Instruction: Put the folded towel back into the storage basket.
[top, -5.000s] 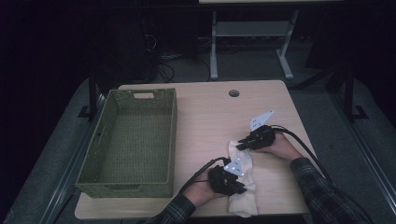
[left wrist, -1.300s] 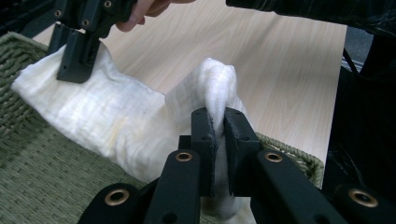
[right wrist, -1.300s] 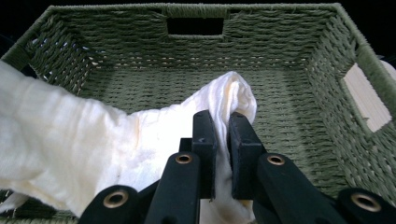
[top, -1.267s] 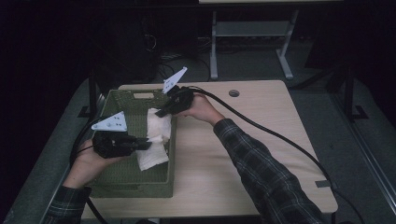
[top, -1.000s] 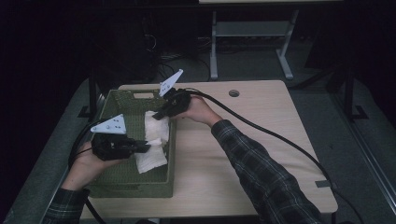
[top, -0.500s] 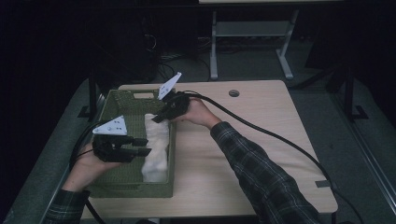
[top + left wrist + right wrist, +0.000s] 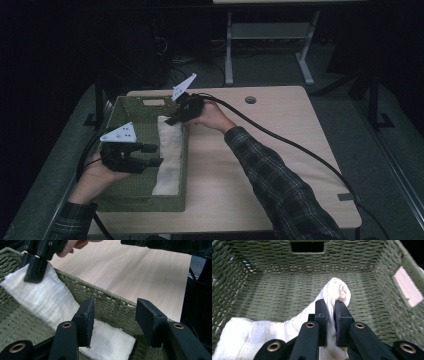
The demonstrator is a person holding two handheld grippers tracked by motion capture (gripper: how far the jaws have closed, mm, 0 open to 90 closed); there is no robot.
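A long folded white cloth [image 7: 169, 155] lies inside the green woven basket [image 7: 145, 202], along its right wall. My right gripper [image 7: 172, 120] is shut on the cloth's far end, and in the right gripper view the bunched cloth [image 7: 338, 290] sticks up between the pinched right gripper [image 7: 330, 303]. My left gripper [image 7: 154, 155] hovers over the basket's middle, left of the cloth. Its jaws have just been opening and nothing is between them. In the left gripper view the left gripper [image 7: 115, 307] stands open above the cloth [image 7: 50, 302], with the right gripper [image 7: 35, 267] farther off.
The basket stands on the left part of a light wooden table [image 7: 280, 150]. The basket's far wall has a handle slot [image 7: 307, 246]. A black cable [image 7: 300, 150] trails across the table from the right gripper. The floor beyond is dark, with a metal stand [image 7: 270, 45].
My left gripper has let go of the cloth's near end and drawn slightly left. The cloth has settled flat along the basket's right wall. The right gripper keeps its hold.
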